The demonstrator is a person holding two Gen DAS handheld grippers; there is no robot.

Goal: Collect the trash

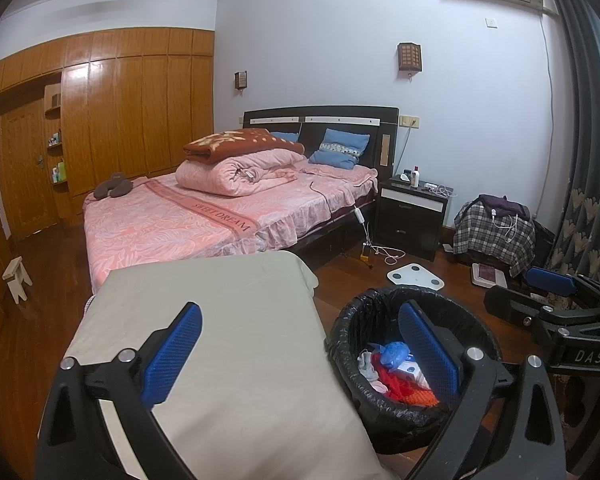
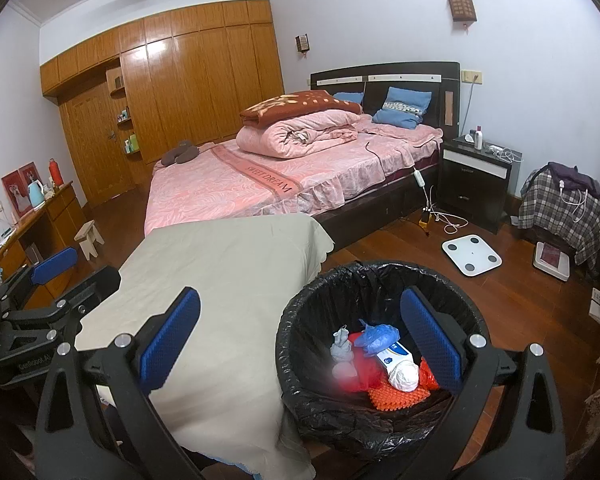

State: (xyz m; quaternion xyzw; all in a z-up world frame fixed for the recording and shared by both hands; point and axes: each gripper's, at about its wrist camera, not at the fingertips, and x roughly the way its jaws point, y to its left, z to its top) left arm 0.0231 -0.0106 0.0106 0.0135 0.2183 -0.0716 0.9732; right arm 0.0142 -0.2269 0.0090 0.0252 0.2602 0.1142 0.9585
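Beside the cloth-covered worktop's (image 1: pixel 220 320) right edge, one black-lined bin (image 1: pixel 352 328) holds crumpled trash (image 1: pixel 392 364); left claw (image 1: pixel 300 352) released, empty. Right-wrist view: same bin (image 2: pixel 300 320), trash (image 2: pixel 384 356) inside, right claw (image 2: pixel 300 344) released.

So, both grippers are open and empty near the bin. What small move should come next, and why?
Probably lower the right gripper toward the near rim of the black bag to pinch it. The trash bin already holds wrappers and crumpled paper, the beige cloth beside it shows no litter, and the left gripper hangs open too. So gathering the bag seems the likely step.
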